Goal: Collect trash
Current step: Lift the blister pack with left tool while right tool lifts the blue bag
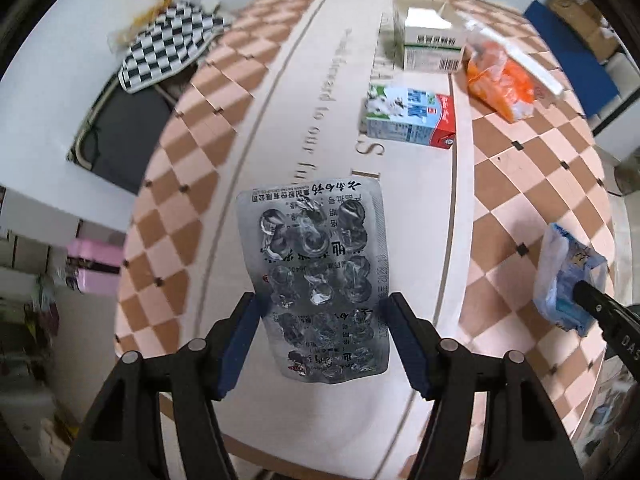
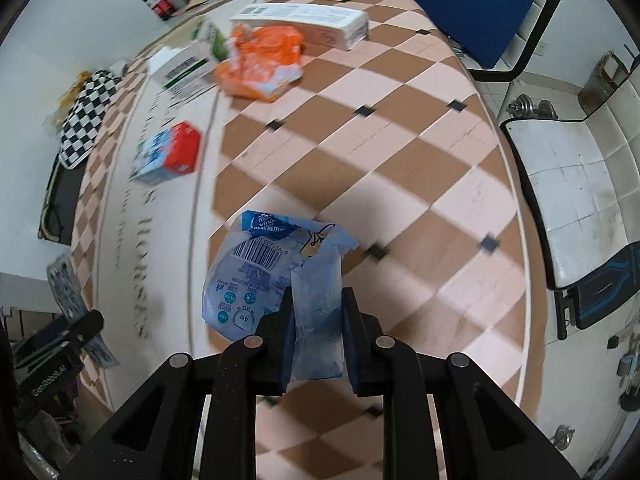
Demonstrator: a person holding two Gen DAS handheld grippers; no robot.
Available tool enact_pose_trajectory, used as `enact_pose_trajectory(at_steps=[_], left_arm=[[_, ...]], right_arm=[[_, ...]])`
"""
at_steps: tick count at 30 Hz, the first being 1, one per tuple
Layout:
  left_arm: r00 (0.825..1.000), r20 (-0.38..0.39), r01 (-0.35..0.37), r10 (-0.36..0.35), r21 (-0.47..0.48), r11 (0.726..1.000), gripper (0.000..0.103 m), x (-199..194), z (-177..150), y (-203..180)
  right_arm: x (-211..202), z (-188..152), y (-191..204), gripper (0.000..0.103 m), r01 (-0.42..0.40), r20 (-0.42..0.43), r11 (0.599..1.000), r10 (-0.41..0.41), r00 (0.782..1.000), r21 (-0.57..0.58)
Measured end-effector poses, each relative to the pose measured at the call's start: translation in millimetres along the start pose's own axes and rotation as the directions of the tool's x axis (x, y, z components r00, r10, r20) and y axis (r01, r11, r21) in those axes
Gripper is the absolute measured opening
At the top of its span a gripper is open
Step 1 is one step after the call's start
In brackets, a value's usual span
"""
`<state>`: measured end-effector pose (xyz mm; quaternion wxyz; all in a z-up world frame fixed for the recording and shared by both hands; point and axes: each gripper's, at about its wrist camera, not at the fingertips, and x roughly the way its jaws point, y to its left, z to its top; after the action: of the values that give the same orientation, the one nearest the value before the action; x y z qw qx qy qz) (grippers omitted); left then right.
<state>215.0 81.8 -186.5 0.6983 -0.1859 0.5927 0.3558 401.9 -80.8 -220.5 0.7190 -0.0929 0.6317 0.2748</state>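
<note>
**Two pieces of trash held above the checkered surface**

The left gripper (image 1: 322, 322) is holding an empty silver blister pack (image 1: 316, 276) by its two long edges. The long axis of the pack is running straight away from the gripper, in line with the fingers (image 1: 244, 340), so the far short edge with the printed line is pointing toward the middle of the surface (image 1: 520, 184). The flat printed foil side is facing the camera. The fingers are standing at a medium width, with the blue pads pressing on the left and right edges of the pack, and the pack is hanging clear above the surface.

The right gripper (image 2: 316, 336) is holding a crumpled pale blue plastic wrapper (image 2: 276, 276). Its fingers (image 2: 354, 340) are standing narrow, pinching a fold of the wrapper between them. The wrapper is extending away from the fingers, and its end with the barcode and the blue logo is pointing away from the gripper.

Farther away on the surface, a small milk carton (image 1: 412, 120) is lying on its side, and near it are lying a green-and-white box (image 1: 430, 46) and a crumpled orange bag (image 1: 500, 78).
</note>
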Motion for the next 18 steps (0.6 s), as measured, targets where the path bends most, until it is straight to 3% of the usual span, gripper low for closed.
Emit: enact_pose_trajectory(at_steps=[6, 11, 15, 18], left_arm=[[0.992, 0.106, 0.06, -0.064, 0.038, 0.997, 0.062, -34, -30, 40], [0.969, 0.198, 0.124, -0.149, 0.131, 0.984, 0.062, -69, -77, 73], [0.953, 0.212, 0.175, -0.216, 0.198, 0.965, 0.062, -84, -119, 99], [0.951, 0.17, 0.218, -0.259, 0.231, 0.948, 0.062, -83, -154, 118]], right_arm=[[-28, -58, 31, 0.021, 0.013, 0.067, 1.0, -0.013, 0.998, 0.005], [-64, -125, 57, 0.021, 0.021, 0.149, 0.998, -0.029, 0.988, 0.053], [-89, -190, 74, 0.021, 0.027, 0.187, 0.993, -0.048, 0.981, 0.114], [-98, -242, 83, 0.021, 0.021, 0.18, 0.987, -0.051, 0.982, 0.162]])
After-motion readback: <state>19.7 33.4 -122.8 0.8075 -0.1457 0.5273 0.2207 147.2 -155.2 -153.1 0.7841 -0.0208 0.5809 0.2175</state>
